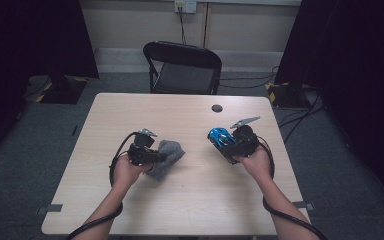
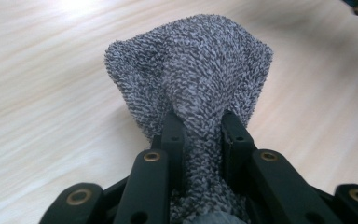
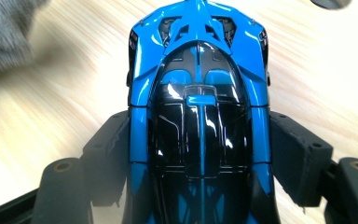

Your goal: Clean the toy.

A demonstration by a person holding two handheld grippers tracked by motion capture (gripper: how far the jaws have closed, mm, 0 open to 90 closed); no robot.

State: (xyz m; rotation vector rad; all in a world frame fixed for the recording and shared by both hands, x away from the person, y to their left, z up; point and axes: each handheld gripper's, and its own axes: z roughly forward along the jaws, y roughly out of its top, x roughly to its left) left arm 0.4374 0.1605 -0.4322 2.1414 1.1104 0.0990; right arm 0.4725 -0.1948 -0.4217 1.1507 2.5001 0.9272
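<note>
Jaws grip blue toy car (image 3: 198,116) sides, nose pointing away; left jaws pinch grey cloth (image 2: 191,79).

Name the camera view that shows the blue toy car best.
The right gripper view: the blue toy car spans the frame, roof and glossy black canopy sharp, clamped between the right gripper's jaws. The high view shows it small over the table. In the left gripper view only a blurred corner sliver might be it.
</note>
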